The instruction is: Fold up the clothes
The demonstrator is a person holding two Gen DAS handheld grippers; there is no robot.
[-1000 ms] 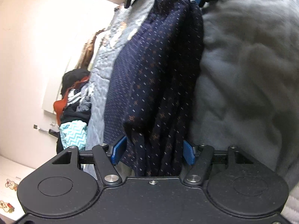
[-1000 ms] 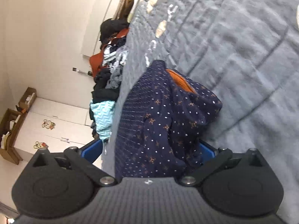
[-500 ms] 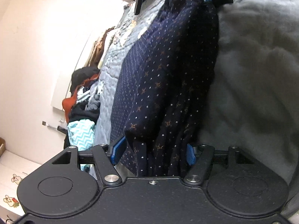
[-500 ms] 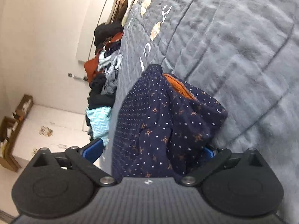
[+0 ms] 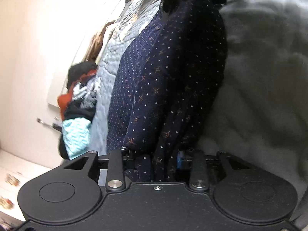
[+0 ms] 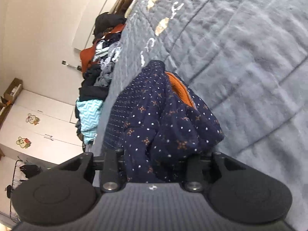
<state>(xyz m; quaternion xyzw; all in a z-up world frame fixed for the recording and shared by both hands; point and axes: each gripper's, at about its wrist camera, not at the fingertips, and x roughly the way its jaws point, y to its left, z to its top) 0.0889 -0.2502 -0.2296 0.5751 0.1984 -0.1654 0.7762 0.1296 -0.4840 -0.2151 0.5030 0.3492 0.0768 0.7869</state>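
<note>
- Bed: a grey quilted bedspread with pale and tan printed motifs covers it and fills most of both wrist views.
- Wardrobe: white doors with cartoon stickers stand by the cream wall at the left of the right wrist view.
- Clothes pile: black, orange, striped and grey garments heaped at the far edge of the bed; a turquoise zigzag piece hangs at its near end.
- Navy dotted garment: lies on the bedspread, stretched lengthwise between the two grippers. In the right wrist view its end is bunched, and an orange fleece lining shows at the fold.
- Left gripper: jaws have just been closing; they now press on the near end of the garment, with bunched fabric filling the gap and a blue pad partly visible beside it.
- Right gripper: jaws have just been closing; they now clamp the other bunched end of the garment. Its body also appears at the top of the left wrist view, over the far end of the fabric.
</note>
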